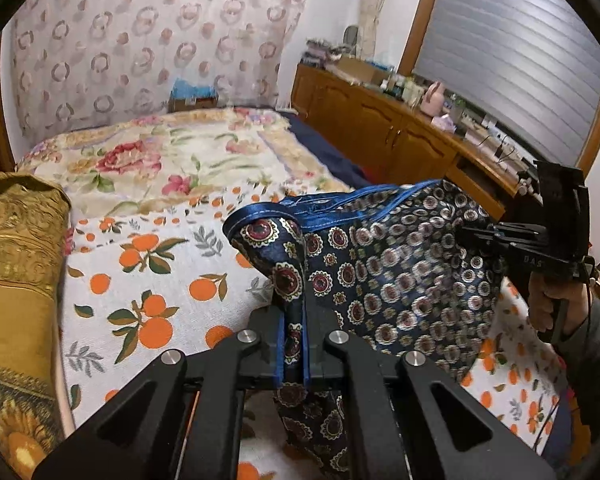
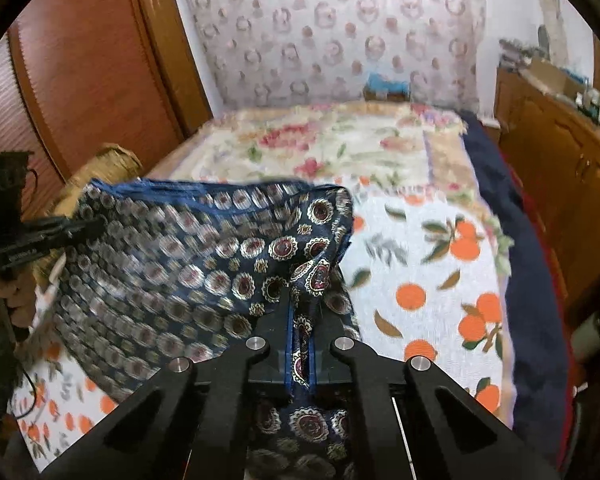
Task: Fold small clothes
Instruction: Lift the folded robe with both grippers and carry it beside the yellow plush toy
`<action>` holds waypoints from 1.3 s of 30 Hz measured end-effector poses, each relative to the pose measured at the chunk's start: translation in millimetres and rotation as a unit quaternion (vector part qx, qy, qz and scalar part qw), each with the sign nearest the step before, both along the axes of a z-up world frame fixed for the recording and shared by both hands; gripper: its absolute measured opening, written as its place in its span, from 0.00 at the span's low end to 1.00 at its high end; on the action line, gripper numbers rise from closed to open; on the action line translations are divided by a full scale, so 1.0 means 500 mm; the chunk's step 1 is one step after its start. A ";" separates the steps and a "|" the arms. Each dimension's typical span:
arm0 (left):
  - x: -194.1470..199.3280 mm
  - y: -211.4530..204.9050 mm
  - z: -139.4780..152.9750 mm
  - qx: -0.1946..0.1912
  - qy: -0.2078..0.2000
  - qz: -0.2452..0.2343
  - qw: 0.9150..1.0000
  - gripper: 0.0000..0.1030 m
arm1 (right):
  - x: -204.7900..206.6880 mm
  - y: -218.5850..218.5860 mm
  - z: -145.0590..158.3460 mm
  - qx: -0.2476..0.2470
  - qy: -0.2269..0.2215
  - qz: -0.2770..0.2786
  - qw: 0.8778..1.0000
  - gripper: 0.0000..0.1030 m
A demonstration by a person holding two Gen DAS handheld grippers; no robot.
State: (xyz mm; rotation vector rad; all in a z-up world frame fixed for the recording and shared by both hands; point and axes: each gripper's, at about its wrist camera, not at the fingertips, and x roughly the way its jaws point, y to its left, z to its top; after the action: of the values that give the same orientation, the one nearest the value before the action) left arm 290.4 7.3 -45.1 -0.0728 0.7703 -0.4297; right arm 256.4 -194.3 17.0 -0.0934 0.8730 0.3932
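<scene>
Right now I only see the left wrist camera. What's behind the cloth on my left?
Observer: A big wooden door, in the right wrist view.
Operator: Is my right gripper really holding the cloth?
Observer: Yes, the right gripper has its jaws shut on the blue patterned cloth, with the fabric bunched between them.
Operator: What does the bed look like on the right?
Observer: A dark blue sheet runs along the edge of the orange-print cover.

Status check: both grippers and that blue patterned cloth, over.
Left gripper shut on blue patterned cloth. Right gripper shut on it too. Cloth held up over orange-print sheet. No obstruction seen.
</scene>
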 end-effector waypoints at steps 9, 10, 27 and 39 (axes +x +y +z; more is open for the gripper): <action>-0.068 0.042 0.071 -0.006 -0.049 0.013 0.999 0.06 | -0.048 0.068 0.080 -0.049 -0.018 0.039 0.998 0.04; -0.074 0.053 0.073 -0.004 -0.049 0.019 0.999 0.06 | -0.050 0.076 0.080 -0.052 -0.020 0.041 0.998 0.04; -0.062 0.124 -0.053 0.015 0.022 0.067 0.997 0.06 | 0.113 0.140 -0.120 -0.138 0.054 0.054 0.987 0.39; -0.050 0.125 -0.071 0.015 0.034 0.062 0.997 0.06 | 0.162 0.137 -0.147 -0.045 -0.004 0.080 0.996 0.44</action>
State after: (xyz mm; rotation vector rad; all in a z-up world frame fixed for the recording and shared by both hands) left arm 265.1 69.9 -80.5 -0.1078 0.8335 -0.2982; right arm 337.2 -125.6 -56.8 -0.2491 0.8778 0.5020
